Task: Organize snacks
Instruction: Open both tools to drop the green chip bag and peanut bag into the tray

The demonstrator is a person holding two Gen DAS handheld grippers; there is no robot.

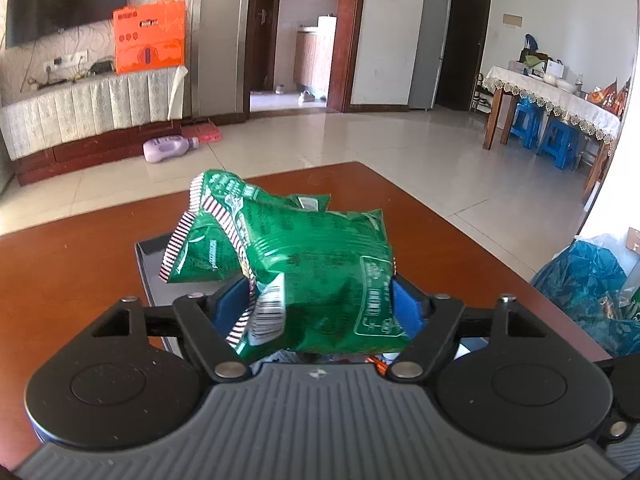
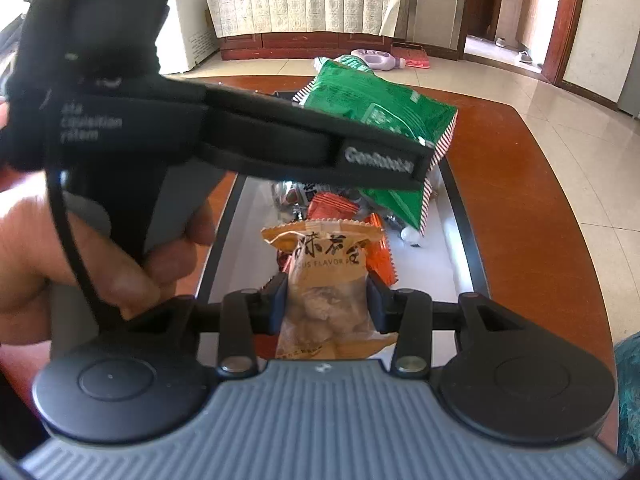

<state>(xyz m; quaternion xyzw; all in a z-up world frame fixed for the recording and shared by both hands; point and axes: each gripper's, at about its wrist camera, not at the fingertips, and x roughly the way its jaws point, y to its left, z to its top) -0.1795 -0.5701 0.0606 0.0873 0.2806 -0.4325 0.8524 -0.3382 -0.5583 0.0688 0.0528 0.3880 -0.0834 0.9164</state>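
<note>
The left gripper (image 1: 320,304) was seen with its blue fingers (image 1: 406,304) spread wide, a crumpled green snack bag (image 1: 316,264) lying between them; whether the pads pressed on it could not be told. The bag was held over a black tray (image 2: 460,216) on the brown tabletop (image 1: 80,264). The right gripper (image 2: 326,300) was partly closed, its fingers (image 2: 276,304) clamped on a tan snack packet (image 2: 326,276). Ahead of these fingers, orange packets (image 2: 334,208) were piled in the tray. Both grippers were tilted downward, the left one gripped by a hand (image 2: 100,260).

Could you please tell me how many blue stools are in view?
2: one blue stool and a second beside it, under the dining table; more may be hidden behind.
</note>
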